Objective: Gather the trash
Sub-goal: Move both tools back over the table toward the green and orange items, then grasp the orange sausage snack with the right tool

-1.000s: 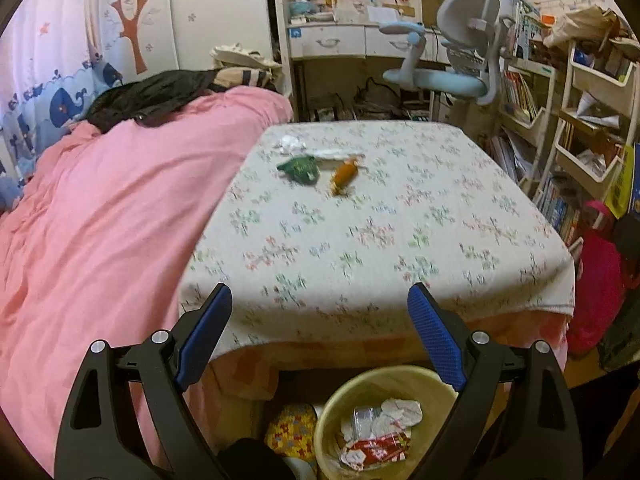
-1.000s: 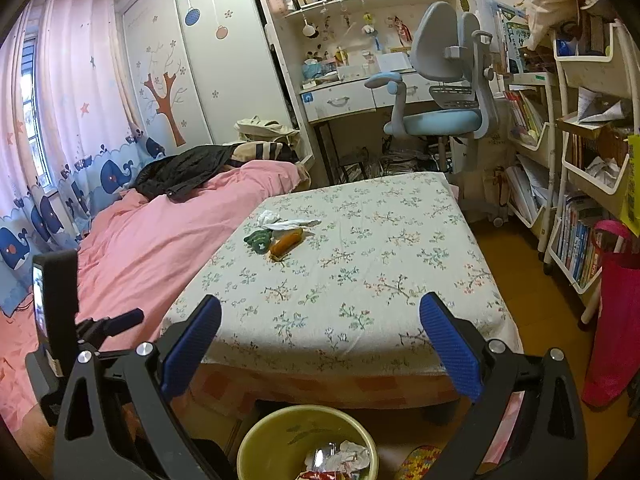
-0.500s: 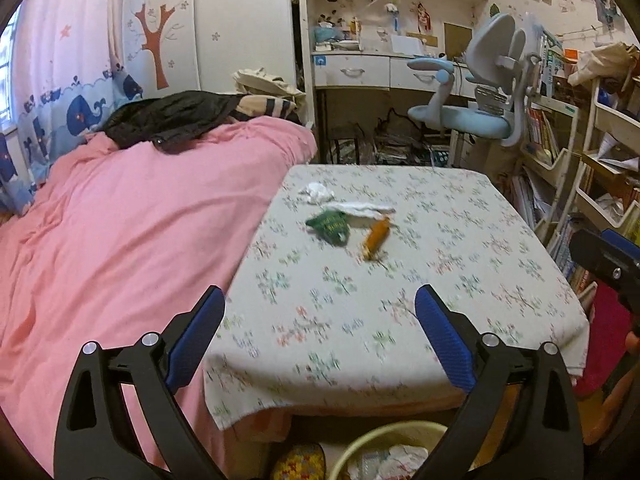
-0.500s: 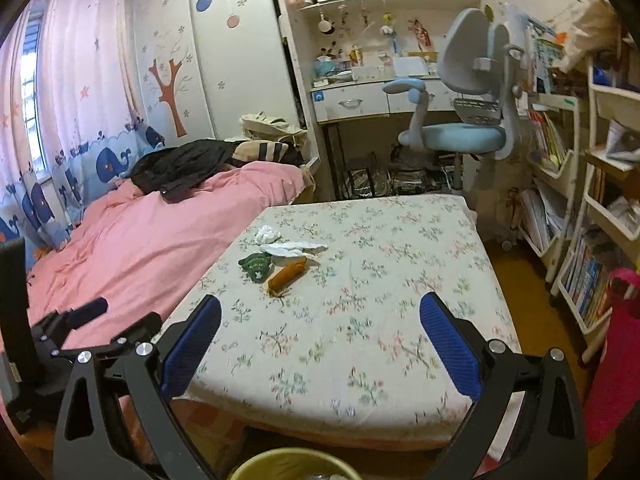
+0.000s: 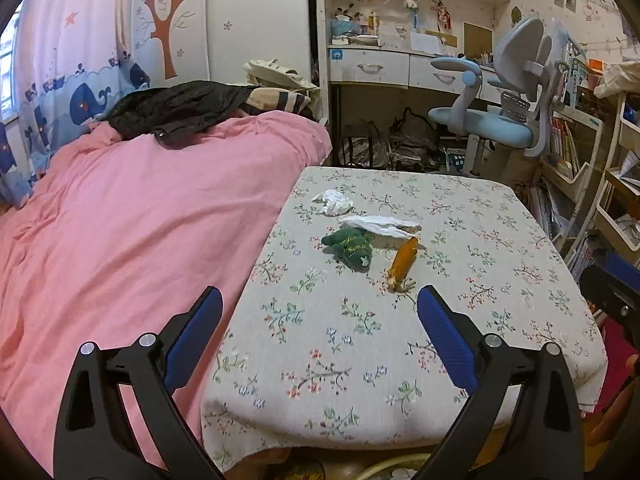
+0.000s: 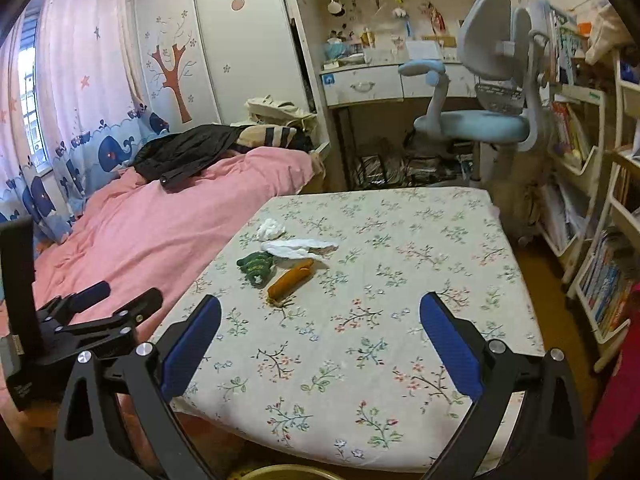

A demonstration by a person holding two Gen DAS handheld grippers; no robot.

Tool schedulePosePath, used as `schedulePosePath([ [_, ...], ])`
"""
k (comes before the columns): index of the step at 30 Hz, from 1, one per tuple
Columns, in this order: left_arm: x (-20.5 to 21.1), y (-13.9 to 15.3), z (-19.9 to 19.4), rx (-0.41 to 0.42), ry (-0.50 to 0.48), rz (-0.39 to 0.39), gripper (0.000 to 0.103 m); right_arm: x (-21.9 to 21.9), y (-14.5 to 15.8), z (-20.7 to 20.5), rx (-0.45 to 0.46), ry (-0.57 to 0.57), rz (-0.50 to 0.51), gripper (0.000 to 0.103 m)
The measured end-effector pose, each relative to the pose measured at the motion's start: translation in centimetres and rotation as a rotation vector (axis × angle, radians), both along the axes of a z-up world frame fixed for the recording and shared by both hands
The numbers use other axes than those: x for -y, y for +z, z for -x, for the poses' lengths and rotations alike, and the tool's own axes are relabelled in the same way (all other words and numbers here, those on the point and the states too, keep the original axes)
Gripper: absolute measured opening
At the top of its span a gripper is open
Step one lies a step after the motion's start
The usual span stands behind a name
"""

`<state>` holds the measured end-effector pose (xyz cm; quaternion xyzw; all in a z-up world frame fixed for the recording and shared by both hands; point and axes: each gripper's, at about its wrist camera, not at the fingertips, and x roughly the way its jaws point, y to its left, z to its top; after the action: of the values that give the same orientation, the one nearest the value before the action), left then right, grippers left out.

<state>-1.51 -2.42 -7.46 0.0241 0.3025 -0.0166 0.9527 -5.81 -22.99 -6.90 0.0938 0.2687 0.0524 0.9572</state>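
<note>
I see both the left gripper (image 5: pixel 318 320) and right gripper (image 6: pixel 320 326) spread wide, holding nothing, with the orange wrapper (image 5: pixel 403 263) just ahead of the left jaws.

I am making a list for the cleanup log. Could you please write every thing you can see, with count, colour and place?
tissue: 1, white, crumpled, far left of table
wipe: 1, white, long, just nearer than tissue
green wrapper: 1, green, beside wipe
orange wrapper: 1, orange, right of green wrapper
table: 1, floral cloth, centre
bed: 1, pink cover, left
jacket: 1, black, on bed
chair: 1, blue-grey, behind table
bin: 1, yellow rim, below table edge
left gripper: jaws open, empty
right gripper: jaws open, empty
</note>
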Motion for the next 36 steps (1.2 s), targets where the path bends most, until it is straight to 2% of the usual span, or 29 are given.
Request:
schedulePosePath([
  [4, 0.3, -0.4, -1.4, -0.01, -0.002, -0.028, 0.094, 0.0, -0.3, -1.0, -0.016, 0.016, -0.006, 0.096],
  [8, 0.2, -0.6, -2.1, -0.008, 0.007, -0.008, 0.094, 0.4, -0.4, -2.0, -0.043, 0.011, -0.049, 0.096],
  [14, 0.5, -1.0, -3.3, -0.022, -0.005, -0.027, 0.094, 0.5, -0.7, -3.1, -0.065, 0.005, -0.044, 0.096],
  [28, 0.1, -1.4, -5.4, -0.038, 0.002, -0.005, 0.094, -0.4, -1.4, -5.2, -0.103, 0.018, -0.023, 0.096],
  [36, -1.2, -2.6, -7.8, -0.082, 0.044, -0.01, 0.094, -0.6, -1.8, -6.6, -0.133, 0.018, -0.022, 0.096],
])
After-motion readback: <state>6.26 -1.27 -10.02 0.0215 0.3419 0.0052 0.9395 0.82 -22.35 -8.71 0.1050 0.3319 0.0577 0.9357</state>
